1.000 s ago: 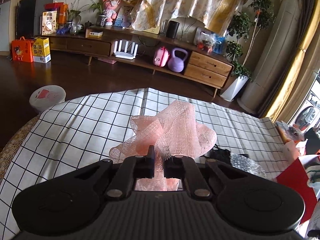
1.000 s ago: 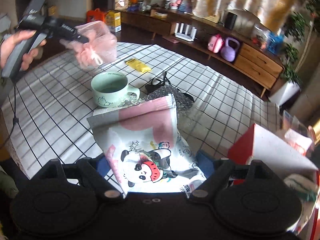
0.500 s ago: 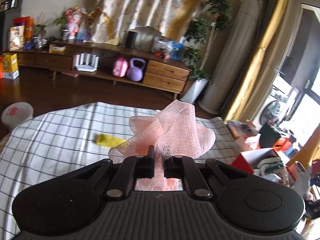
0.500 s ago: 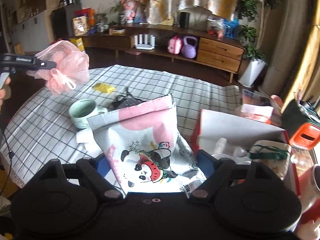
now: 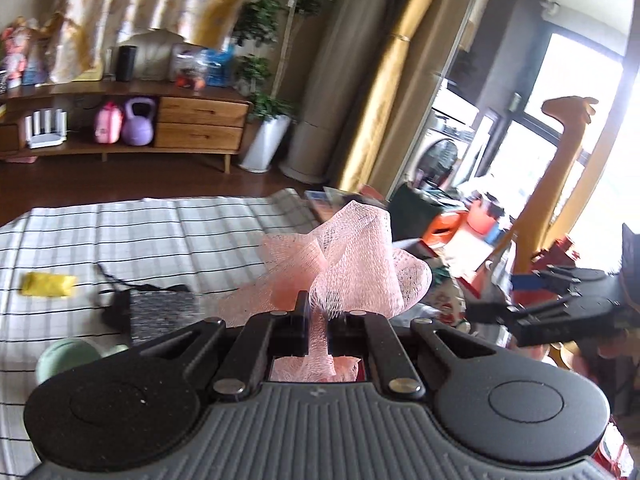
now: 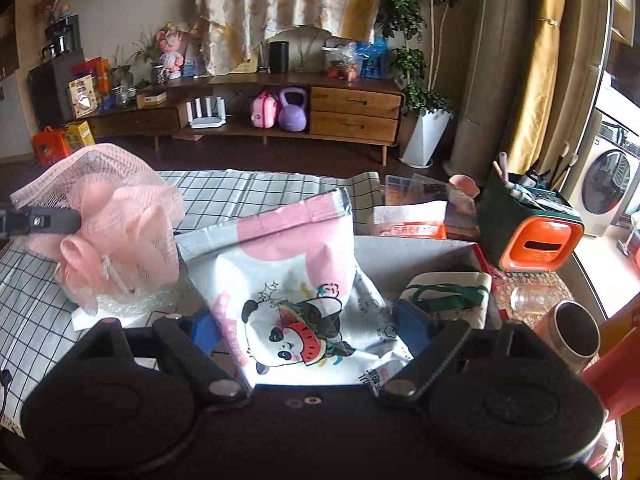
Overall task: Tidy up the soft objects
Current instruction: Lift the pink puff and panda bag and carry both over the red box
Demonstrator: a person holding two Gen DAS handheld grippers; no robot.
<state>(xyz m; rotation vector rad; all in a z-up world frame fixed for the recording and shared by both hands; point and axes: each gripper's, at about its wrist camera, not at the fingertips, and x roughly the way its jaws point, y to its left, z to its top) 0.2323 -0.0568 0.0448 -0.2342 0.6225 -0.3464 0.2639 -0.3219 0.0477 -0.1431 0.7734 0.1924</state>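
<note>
Swung rightward since the earlier frame, the left gripper (image 5: 318, 312) now faces the window side instead of the TV cabinet, its jaws clamped on the pink mesh bath pouf (image 5: 344, 264), which billows just ahead of the fingertips above the checked tablecloth (image 5: 160, 232). Right gripper (image 6: 308, 320) grips the panda-print bag (image 6: 288, 280), jaws wide around it. Beyond lies the red cardboard box (image 6: 420, 248), with the pouf beside the bag's left.
</note>
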